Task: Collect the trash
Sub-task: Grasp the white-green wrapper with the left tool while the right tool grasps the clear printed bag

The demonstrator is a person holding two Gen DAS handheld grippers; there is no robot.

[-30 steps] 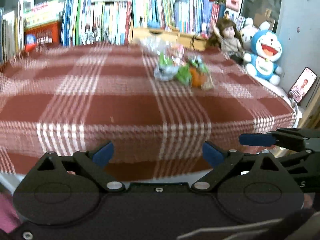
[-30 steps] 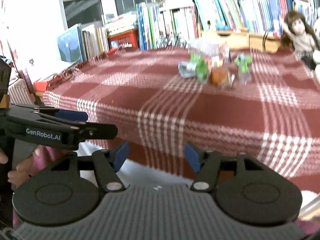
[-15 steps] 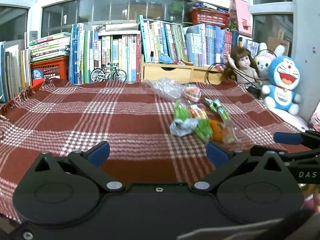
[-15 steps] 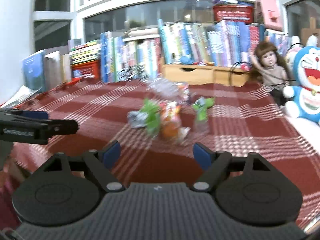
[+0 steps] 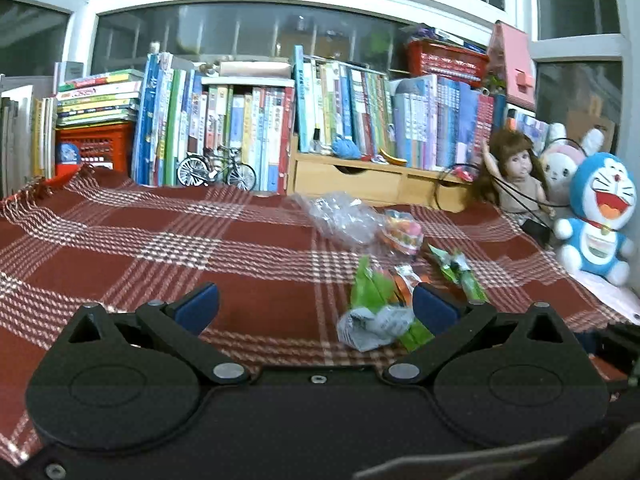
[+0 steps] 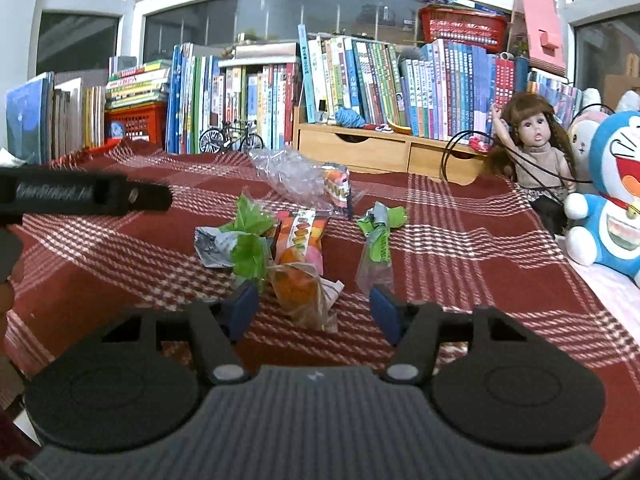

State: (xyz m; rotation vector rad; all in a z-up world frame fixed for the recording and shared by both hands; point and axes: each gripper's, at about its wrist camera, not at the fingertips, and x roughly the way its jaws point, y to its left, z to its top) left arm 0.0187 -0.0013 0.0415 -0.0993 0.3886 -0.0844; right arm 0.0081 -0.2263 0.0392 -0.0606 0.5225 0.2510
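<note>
A heap of wrappers lies on the red plaid tablecloth point(image 5: 160, 264). In the right wrist view an orange snack wrapper point(image 6: 304, 280) sits just ahead of my open right gripper point(image 6: 314, 310), between its blue pads without touching them. A grey-and-green crumpled wrapper point(image 6: 236, 246), a green wrapper point(image 6: 378, 232), a clear plastic bag point(image 6: 292, 176) and a colourful packet point(image 6: 338, 184) lie farther back. My left gripper point(image 5: 316, 306) is open and holds nothing; the grey-and-green wrapper point(image 5: 376, 324) lies right of its middle, near the right pad. The clear bag point(image 5: 340, 216) sits behind.
Books point(image 5: 240, 128), a red crate point(image 5: 96, 146), a toy bicycle point(image 5: 216, 168) and a wooden drawer unit point(image 5: 360, 180) line the back. A doll point(image 6: 536, 148) and a blue plush toy point(image 6: 616, 196) stand at the right edge. The left gripper's finger point(image 6: 88, 198) crosses the right view's left side.
Both grippers have risen and moved forward over the table towards the wrappers, which now look much nearer. The right gripper's pads now flank the orange wrapper. Both stay open.
</note>
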